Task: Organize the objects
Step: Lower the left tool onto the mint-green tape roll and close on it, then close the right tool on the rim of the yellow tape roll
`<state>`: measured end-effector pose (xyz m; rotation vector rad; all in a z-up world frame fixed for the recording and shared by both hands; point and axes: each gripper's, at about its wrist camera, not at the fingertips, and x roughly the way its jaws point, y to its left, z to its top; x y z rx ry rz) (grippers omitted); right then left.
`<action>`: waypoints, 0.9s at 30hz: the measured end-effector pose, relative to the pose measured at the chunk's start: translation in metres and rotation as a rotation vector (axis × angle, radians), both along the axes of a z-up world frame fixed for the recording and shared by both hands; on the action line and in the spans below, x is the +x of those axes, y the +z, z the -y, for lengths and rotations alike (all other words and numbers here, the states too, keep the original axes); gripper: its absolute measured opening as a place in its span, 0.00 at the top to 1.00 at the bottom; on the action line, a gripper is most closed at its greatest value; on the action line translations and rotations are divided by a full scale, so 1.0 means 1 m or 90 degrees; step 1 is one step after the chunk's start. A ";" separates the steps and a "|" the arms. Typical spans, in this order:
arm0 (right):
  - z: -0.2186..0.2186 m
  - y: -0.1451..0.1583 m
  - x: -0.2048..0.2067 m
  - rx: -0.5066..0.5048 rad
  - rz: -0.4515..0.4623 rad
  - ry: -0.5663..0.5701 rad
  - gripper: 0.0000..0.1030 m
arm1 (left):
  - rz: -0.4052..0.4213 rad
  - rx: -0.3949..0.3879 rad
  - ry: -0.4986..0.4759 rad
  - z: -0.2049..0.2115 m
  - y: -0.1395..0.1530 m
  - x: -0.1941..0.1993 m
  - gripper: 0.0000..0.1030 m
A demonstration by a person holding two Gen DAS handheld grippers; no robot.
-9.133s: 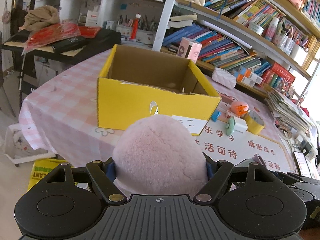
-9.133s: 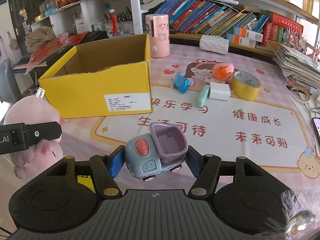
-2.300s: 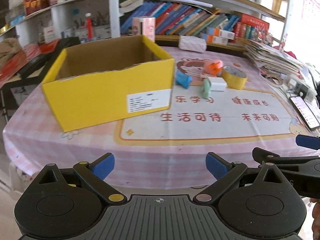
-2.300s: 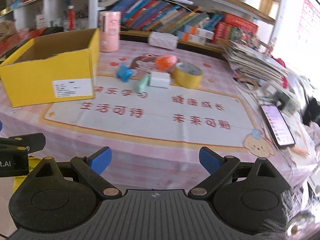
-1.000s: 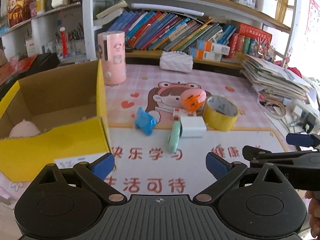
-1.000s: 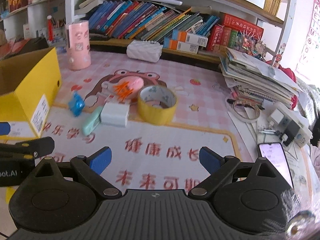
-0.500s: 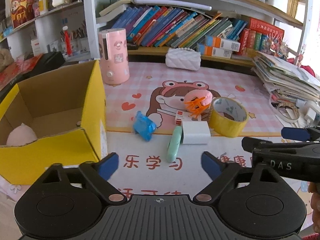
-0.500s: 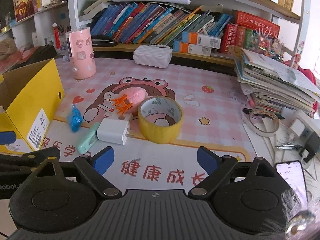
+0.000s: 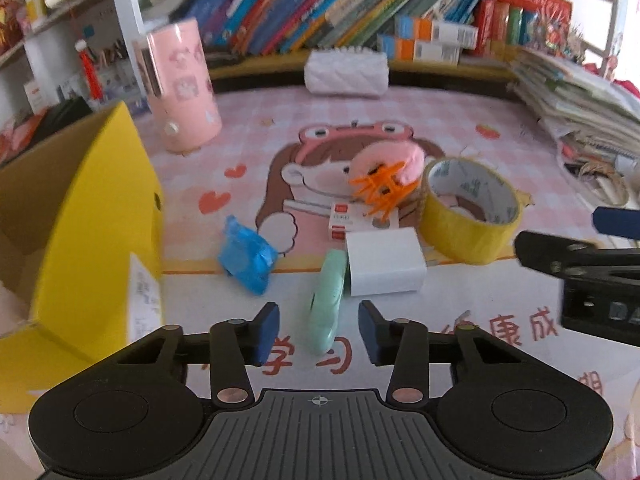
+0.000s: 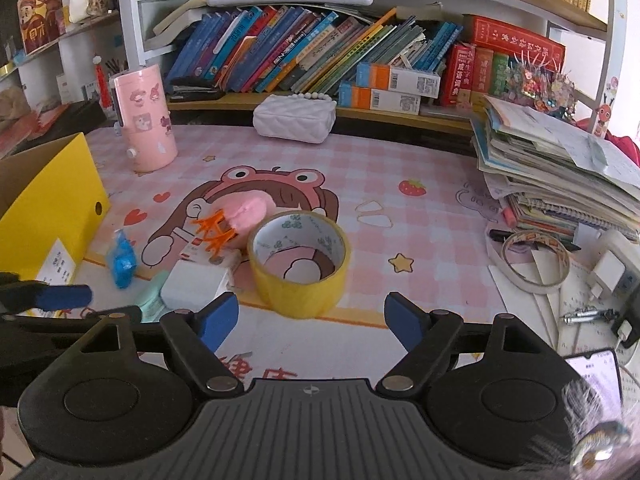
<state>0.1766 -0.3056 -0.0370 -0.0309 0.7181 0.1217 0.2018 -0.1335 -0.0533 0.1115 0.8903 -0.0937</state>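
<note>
A mint green oblong case (image 9: pixel 328 292) lies on the pink mat, and its near end sits between the fingers of my left gripper (image 9: pixel 319 332). The jaws are closing, with a gap still showing on both sides of the case. Beside the case lie a white charger block (image 9: pixel 382 266), a blue packet (image 9: pixel 246 258) and a pink toy with orange feet (image 9: pixel 390 160). A yellow tape roll (image 10: pixel 300 296) stands just beyond the tips of my right gripper (image 10: pixel 311 322). That gripper's jaws are closing too and touch nothing. The yellow cardboard box (image 9: pixel 100 220) stands at the left.
A pink cylinder (image 10: pixel 144 120) and a white quilted bag (image 10: pixel 294 118) stand at the back, below shelves of books. A pile of books and papers (image 10: pixel 560 168) fills the right side. Near it lie a white tape roll (image 10: pixel 534 264), plugs and a phone (image 10: pixel 592 376).
Both grippers have moved forward and down toward the cluster of small things. The left jaws have narrowed a lot around the mint green case. The right jaws have narrowed a little.
</note>
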 end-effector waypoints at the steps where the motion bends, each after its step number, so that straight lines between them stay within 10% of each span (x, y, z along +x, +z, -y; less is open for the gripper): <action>1: 0.001 -0.001 0.002 0.000 0.000 0.002 0.22 | -0.008 0.001 0.005 0.000 -0.004 0.004 0.62; 9: 0.005 -0.006 0.021 0.011 -0.007 0.021 0.18 | -0.021 0.008 0.016 0.001 -0.018 0.022 0.62; 16: 0.003 -0.014 0.040 0.012 -0.012 0.020 0.08 | -0.025 -0.004 0.007 0.000 -0.017 0.023 0.83; 27: -0.008 -0.040 0.080 0.004 -0.052 0.020 0.03 | 0.035 -0.092 0.033 -0.025 0.030 -0.004 0.83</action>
